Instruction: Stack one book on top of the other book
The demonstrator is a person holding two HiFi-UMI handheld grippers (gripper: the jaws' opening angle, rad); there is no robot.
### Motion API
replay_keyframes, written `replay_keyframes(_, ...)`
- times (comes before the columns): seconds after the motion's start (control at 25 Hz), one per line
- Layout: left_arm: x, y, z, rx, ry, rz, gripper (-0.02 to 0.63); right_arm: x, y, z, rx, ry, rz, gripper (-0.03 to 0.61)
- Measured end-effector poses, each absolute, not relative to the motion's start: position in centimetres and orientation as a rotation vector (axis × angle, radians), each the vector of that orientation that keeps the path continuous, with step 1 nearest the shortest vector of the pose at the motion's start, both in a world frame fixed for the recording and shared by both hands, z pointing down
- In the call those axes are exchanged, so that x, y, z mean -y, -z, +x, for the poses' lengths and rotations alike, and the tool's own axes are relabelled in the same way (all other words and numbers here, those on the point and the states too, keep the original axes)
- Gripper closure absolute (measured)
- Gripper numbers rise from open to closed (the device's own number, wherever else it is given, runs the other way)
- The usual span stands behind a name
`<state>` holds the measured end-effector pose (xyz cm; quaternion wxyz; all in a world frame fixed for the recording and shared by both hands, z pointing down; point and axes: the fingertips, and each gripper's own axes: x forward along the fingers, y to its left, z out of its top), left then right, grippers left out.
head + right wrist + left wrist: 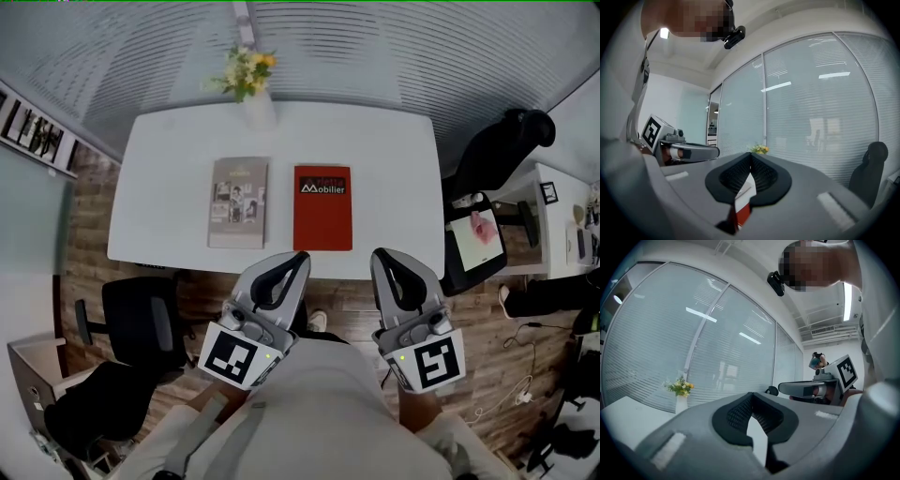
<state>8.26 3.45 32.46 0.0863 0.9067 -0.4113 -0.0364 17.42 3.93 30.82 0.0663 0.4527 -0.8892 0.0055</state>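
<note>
Two books lie side by side on the white table point(159, 187): a grey book point(238, 201) on the left and a red book point(322, 207) on the right. My left gripper point(298, 257) hovers shut just off the table's near edge, below the gap between the books. My right gripper point(381, 255) is shut too, near the red book's lower right corner. Neither holds anything. In the right gripper view a strip of the red book point(743, 213) shows through the slot behind the shut jaws. The left gripper view shows only white table point(618, 420) past my left gripper point(751, 394).
A white vase of yellow flowers point(251, 86) stands at the table's far edge. A black chair point(141, 323) sits at the near left, another black chair point(506, 141) and a side desk with a screen point(480, 232) to the right. Glass walls with blinds point(693, 348) lie beyond.
</note>
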Motion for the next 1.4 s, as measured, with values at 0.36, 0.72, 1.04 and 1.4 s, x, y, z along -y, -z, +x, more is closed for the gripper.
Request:
replay_keyframes(0.36, 3.2, -31.6, 4.2, 1.258, 0.123, 2.713, 0.609, 2.3, -30.2, 13.9, 2.684, 0.015, 1.348, 0.574)
replay_keyframes(0.72, 7.9, -31.6, 0.8, 1.248, 0.130, 2.724, 0.609, 7.1, -29.4, 9.7, 2.706, 0.000, 1.350, 0.574)
replay_keyframes(1.04, 9.4, -31.8, 0.1, 1.233, 0.129, 2.733, 0.609, 8.3, -30.3, 9.0, 2.689, 0.044, 1.323, 0.574)
replay_keyframes(1.4, 10.2, -30.9, 2.2, 1.252, 0.139, 2.729, 0.609, 9.1, -29.8, 11.4, 2.693, 0.052, 1.314, 0.574)
